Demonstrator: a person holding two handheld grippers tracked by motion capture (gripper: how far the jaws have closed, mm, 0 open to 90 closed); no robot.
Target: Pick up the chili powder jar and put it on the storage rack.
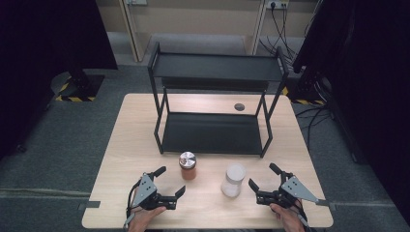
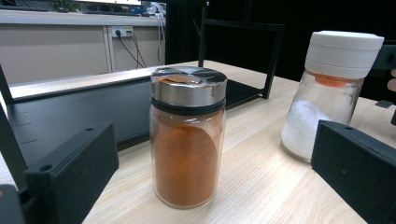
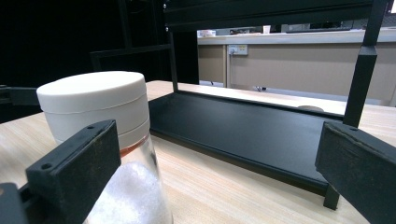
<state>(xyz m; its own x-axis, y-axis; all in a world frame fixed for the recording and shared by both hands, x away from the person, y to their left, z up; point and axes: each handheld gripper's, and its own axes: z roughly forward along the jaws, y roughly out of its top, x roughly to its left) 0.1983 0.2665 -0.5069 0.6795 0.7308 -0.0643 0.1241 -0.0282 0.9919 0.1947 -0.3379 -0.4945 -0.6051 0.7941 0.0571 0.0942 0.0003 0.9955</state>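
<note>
From where I sit, left to right across the table (image 1: 121, 145):

Left gripper (image 1: 170, 181) – near the front edge, left of centre, held in a hand (image 1: 142, 216) that comes in over that edge. Jaws wide apart, nothing between the pads. In the left gripper view the spice jar (image 2: 187, 137) stands dead ahead past the two jaws, not touched.

Spice jar (image 1: 188, 166) – glass, orange-red powder, shiny metal cap, upright. It stands on the surface just in front of the rack's front edge, slightly left of centre, just beyond the left gripper.

Salt jar (image 1: 233, 180) – clear glass, white grains, white screw lid, upright, right of the spice jar and a bit nearer the front edge. The two jars are near each other but apart.

Right gripper (image 1: 262, 183) – near the front-right corner, in the other hand (image 1: 286, 216). Jaws wide, gripping nothing. It points at the salt jar, which sits just off the jaw tips; in the right gripper view the salt jar (image 3: 100, 112) is behind the left-hand jaw, contact not visible.

Black two-tier metal rack (image 1: 212, 133) – takes up the back half of the table, both shelves bare. A small dark round disc (image 1: 239, 107) is near the back edge, behind the lower shelf.
</note>
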